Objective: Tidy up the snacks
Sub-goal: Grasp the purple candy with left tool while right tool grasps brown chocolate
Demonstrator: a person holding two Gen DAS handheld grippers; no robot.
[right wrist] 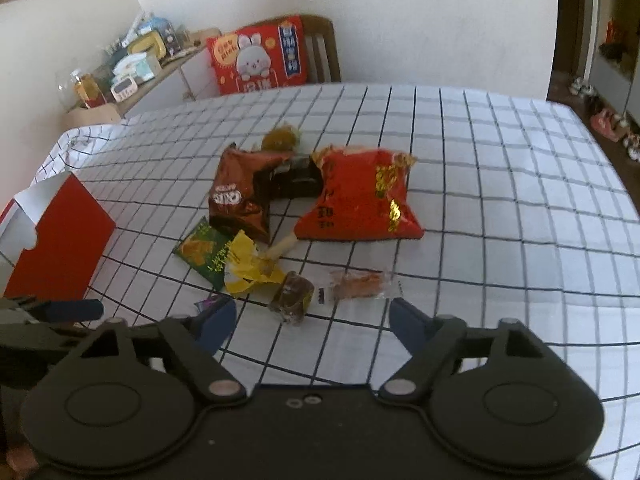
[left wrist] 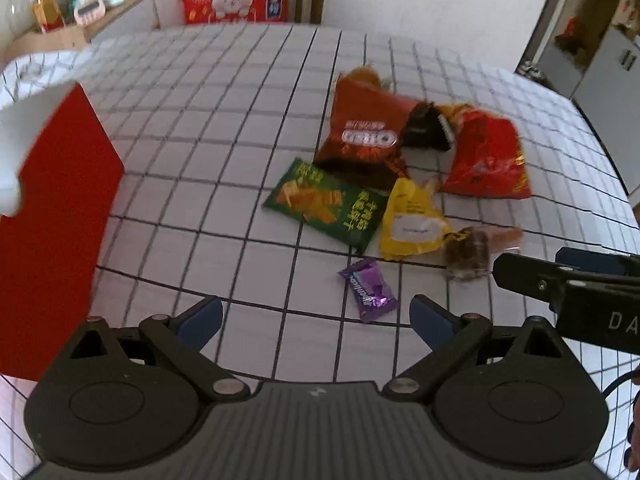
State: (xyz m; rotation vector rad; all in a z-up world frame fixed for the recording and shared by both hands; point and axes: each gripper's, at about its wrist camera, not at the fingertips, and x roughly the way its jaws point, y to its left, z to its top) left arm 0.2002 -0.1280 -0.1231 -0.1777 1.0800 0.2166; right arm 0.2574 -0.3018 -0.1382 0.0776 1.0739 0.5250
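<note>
Through my left camera, my left tool [left wrist: 316, 318] is wide open and holds nothing, with the purple candy [left wrist: 370, 290] just ahead on the bench [left wrist: 200, 128] and the red box [left wrist: 52, 216] off to one side. Through my right camera, my right tool [right wrist: 312, 322] is open and empty too, above the brown sweet [right wrist: 291, 298]. I should go down slowly and pinch only one snack.

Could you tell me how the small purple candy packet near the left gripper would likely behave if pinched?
The purple candy packet looks like glossy foil, so it may slip. It lies flat on the checked tablecloth and seems small and probably light, so a nudge would likely slide it. Its crimped ends look floppy.
</note>
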